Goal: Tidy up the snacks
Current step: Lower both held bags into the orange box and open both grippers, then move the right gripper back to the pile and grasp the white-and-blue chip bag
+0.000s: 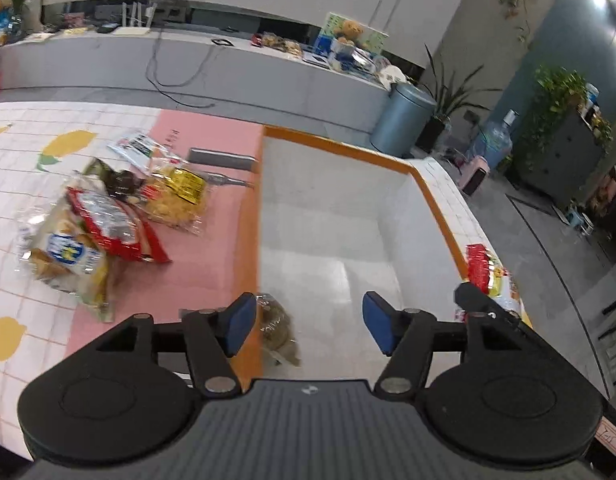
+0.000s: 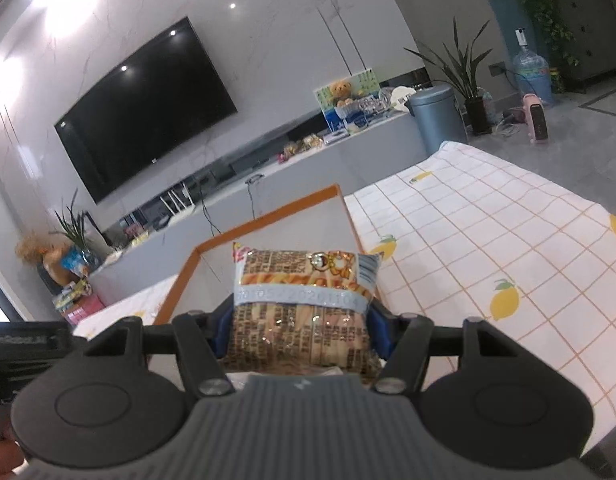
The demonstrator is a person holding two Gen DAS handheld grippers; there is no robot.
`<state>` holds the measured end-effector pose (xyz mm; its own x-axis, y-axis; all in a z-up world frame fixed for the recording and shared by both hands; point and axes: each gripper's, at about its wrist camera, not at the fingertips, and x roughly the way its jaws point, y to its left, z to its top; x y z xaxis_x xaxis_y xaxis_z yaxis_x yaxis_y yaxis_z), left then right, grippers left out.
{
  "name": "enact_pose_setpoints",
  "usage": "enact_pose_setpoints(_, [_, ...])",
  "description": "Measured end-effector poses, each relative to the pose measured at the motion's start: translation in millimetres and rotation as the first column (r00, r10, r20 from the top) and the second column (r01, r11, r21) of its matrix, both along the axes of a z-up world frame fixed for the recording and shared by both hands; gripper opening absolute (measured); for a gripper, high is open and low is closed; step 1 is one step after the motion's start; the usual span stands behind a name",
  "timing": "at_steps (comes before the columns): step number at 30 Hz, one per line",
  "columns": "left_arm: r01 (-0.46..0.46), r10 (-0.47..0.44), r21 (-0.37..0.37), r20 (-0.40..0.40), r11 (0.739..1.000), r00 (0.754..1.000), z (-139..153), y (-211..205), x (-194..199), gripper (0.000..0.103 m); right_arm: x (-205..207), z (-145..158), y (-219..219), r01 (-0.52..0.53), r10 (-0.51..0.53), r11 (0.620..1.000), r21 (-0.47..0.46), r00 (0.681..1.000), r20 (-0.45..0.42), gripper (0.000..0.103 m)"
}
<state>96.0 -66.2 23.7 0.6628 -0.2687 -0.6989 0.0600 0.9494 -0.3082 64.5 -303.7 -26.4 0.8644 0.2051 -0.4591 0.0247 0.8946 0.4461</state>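
A white box with an orange rim [image 1: 340, 148] stands on the table; a brownish snack packet [image 1: 277, 330] lies inside at its near left corner. My left gripper [image 1: 308, 322] is open and empty above the box. A pile of snack bags [image 1: 111, 216] lies on the pink mat left of the box. In the left wrist view the right gripper's finger [image 1: 474, 298] shows at the box's right rim with a red and yellow packet [image 1: 488, 276]. My right gripper [image 2: 299, 330] is shut on a printed snack packet [image 2: 303, 300], held above the box's rim [image 2: 267, 216].
The table has a lemon-print cloth [image 2: 488, 248]. A grey flat bar [image 1: 223, 158] lies on the mat behind the bags. A long TV bench [image 1: 227, 68], a grey bin [image 1: 404, 120], plants and a water bottle [image 1: 494, 140] stand beyond the table.
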Motion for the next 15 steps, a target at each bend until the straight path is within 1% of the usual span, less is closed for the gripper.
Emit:
enact_pose_setpoints(4, [-0.035,0.035,0.012,0.020,0.999,0.999,5,19,-7,0.073,3,1,21,-0.059,0.061,0.994,-0.090,0.998,0.019,0.063])
enact_pose_setpoints(6, [-0.044,0.044,0.001,0.018,0.999,0.999,5,28,-8,0.074,8,-4,34,-0.082,0.081,0.987,-0.140,0.997,-0.010,0.063])
enact_pose_setpoints(7, [-0.049,0.049,-0.007,0.012,0.999,0.999,5,33,-9,0.074,13,-7,42,-0.076,0.070,0.983,-0.168,0.997,-0.039,0.063])
enact_pose_setpoints(9, [-0.054,0.054,-0.017,0.003,0.998,0.999,3,41,-10,0.074,16,-10,55,-0.058,0.048,0.969,-0.239,0.998,-0.047,0.065])
enact_pose_setpoints(11, [-0.060,0.059,-0.016,-0.003,0.998,0.998,1,48,-12,0.074,19,-13,69,-0.090,0.074,0.948,-0.304,0.995,-0.063,0.065])
enact_pose_setpoints(12, [-0.063,0.063,-0.007,-0.005,0.998,0.998,0,51,-13,0.074,21,-16,75,-0.111,0.091,0.940,-0.323,0.993,-0.077,0.066])
enact_pose_setpoints(15, [-0.077,0.077,0.021,-0.007,0.997,0.997,-1,59,-19,0.074,26,-22,82,-0.124,0.090,0.934,-0.334,0.989,-0.115,0.069])
